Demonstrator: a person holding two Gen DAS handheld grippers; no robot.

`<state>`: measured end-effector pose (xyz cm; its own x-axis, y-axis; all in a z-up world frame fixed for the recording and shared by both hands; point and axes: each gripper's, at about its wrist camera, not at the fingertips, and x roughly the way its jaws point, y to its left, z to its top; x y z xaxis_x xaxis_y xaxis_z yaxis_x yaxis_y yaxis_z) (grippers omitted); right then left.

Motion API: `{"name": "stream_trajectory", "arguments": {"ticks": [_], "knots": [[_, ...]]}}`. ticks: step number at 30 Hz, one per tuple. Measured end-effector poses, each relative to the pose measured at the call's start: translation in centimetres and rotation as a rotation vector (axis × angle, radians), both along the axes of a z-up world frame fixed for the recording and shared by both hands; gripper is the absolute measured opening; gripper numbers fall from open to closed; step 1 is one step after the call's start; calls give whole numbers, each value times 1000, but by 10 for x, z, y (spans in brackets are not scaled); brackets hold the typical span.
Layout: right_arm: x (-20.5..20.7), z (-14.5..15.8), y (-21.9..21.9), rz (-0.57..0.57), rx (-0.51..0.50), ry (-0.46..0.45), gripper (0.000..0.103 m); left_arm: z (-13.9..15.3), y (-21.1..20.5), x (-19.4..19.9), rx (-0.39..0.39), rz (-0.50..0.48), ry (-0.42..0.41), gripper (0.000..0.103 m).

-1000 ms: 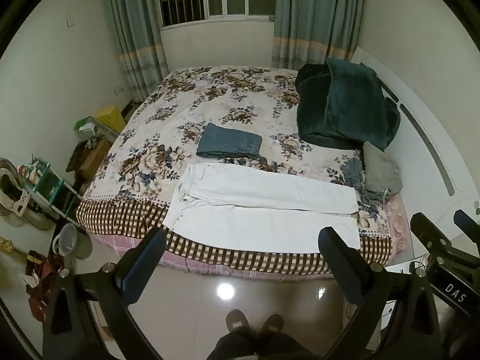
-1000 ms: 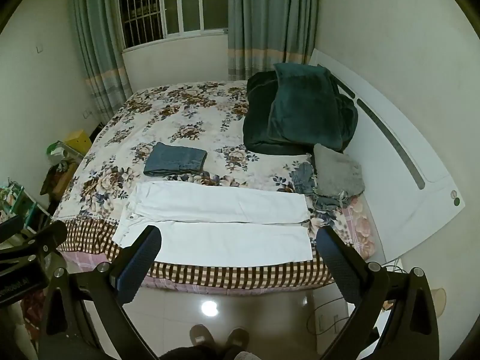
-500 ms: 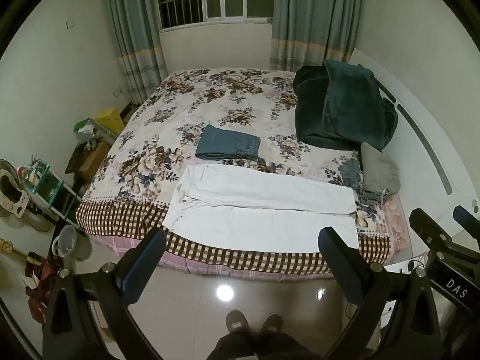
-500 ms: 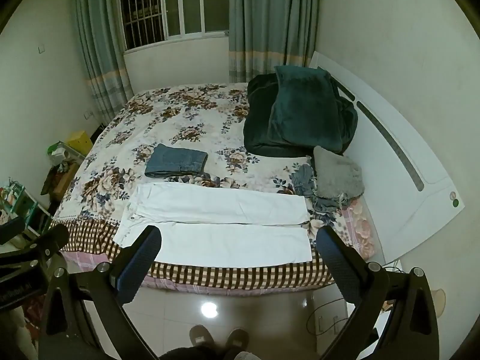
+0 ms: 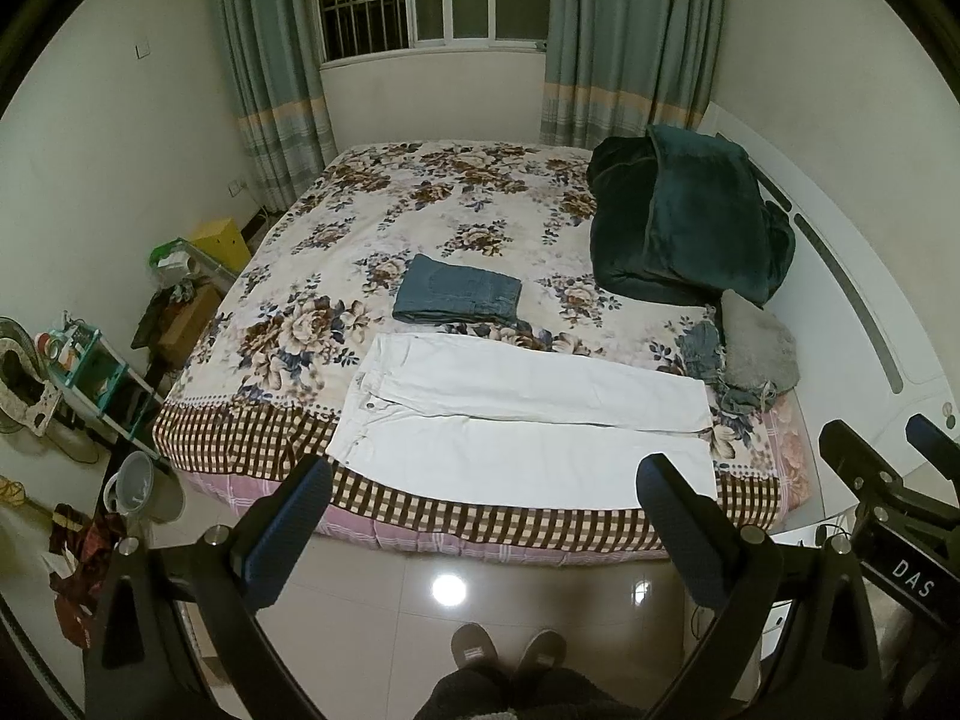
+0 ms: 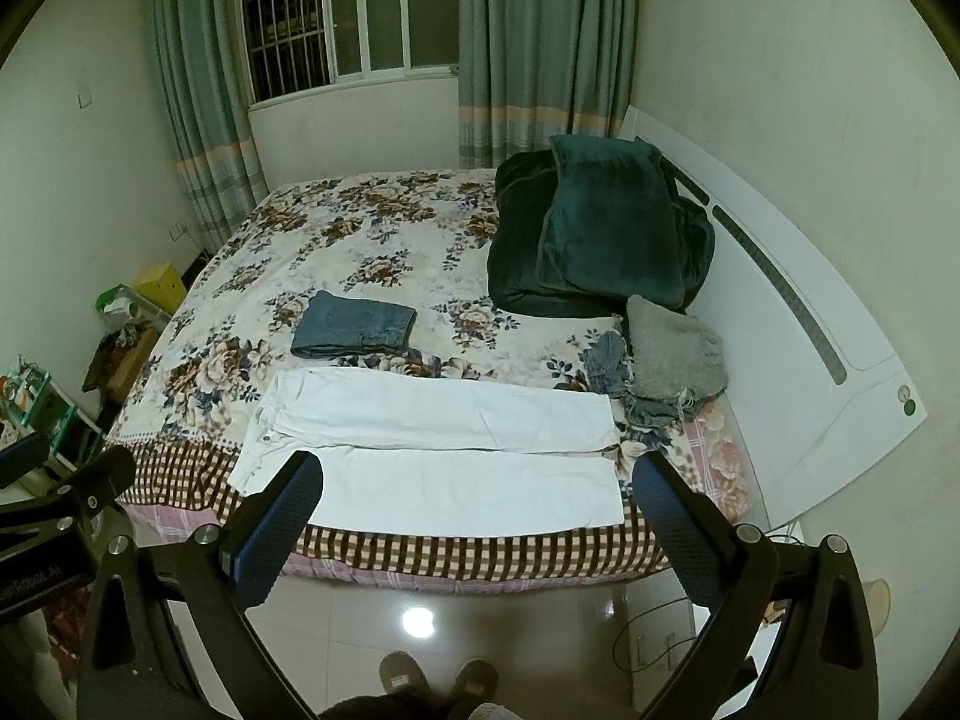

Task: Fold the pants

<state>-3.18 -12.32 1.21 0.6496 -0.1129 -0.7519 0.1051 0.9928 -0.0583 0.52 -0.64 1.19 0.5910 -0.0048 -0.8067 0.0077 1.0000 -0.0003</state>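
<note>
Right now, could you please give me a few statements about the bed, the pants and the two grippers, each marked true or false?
1. The white pants lie spread flat along the near edge of the bed. True.
2. The left gripper is clamped on the white pants. False: it is open, above the floor, touching nothing.
3. A folded pair of blue jeans lies beyond the white pants. True.
4. The right gripper holds the grey pillow. False: it is open and empty; the pillow rests by the headboard.
5. The dark green blanket covers the white pants. False: it is heaped near the headboard, apart from them.
</note>
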Motion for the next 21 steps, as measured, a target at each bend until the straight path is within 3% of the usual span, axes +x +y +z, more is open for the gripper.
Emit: {"name": "stream_trajectory", "arguments": {"ticks": [21], "knots": [[-2, 1, 2, 0, -2, -6, 103, 0, 1, -2, -4, 0, -7, 103]]}}
